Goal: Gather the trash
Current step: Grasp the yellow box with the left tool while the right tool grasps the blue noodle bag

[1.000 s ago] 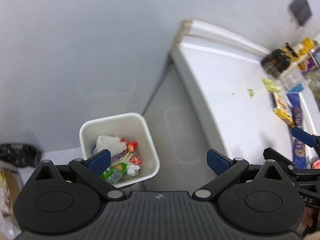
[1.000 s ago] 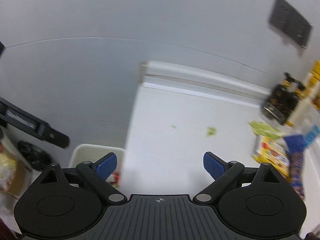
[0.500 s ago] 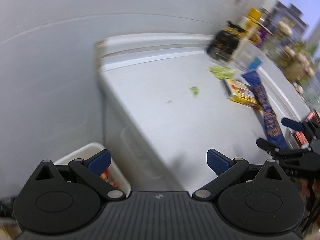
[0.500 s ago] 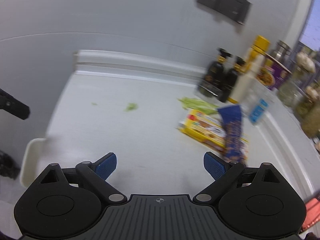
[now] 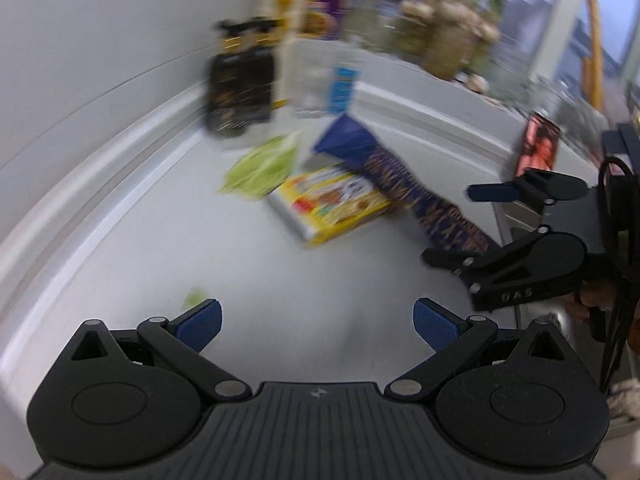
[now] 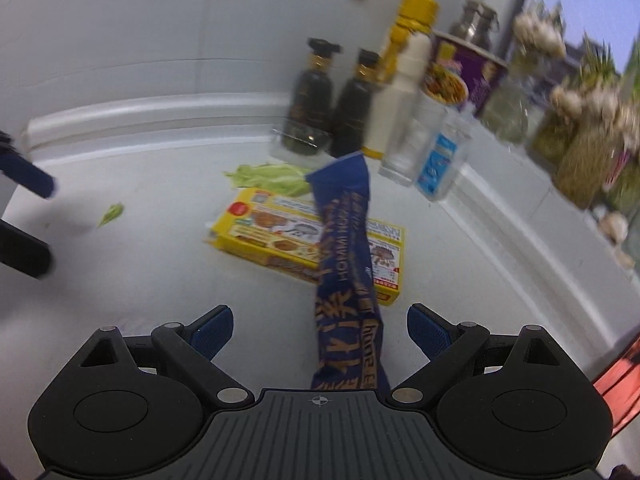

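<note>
Here, trash on a white counter (image 6: 160,280): one long blue wrapper (image 6: 344,264) with gold lettering, lying lengthwise across a flat yellow box (image 6: 280,236) and running toward the right gripper (image 6: 320,326), its near end passing between the spread blue pads (image 6: 212,328) without touching either. Right gripper: jaws wide apart, holding nothing. Yellow box: flat on the counter, printed with food pictures, partly covered by the wrapper. Green leaf scraps (image 6: 272,176): a crumpled bunch just behind the box, touching its far edge; one small green scrap (image 6: 110,214) lies apart to the left on bare counter. Left gripper (image 5: 318,322): jaws likewise spread and empty, above bare counter near the small scrap (image 5: 194,298), well short of the box (image 5: 332,204) and wrapper (image 5: 408,188); its view is motion-blurred. From that view the right gripper (image 5: 480,220) shows at the right edge, over the wrapper's near end. Back row along the wall: two dark bottles (image 6: 332,104) with gold collars, a white bottle (image 6: 396,108), a yellow-capped bottle (image 6: 412,16), a clear bottle with a blue label (image 6: 440,160), a purple noodle cup (image 6: 464,72), a steel flask (image 6: 476,24), and blurred jars (image 6: 576,140) to the right.
</note>
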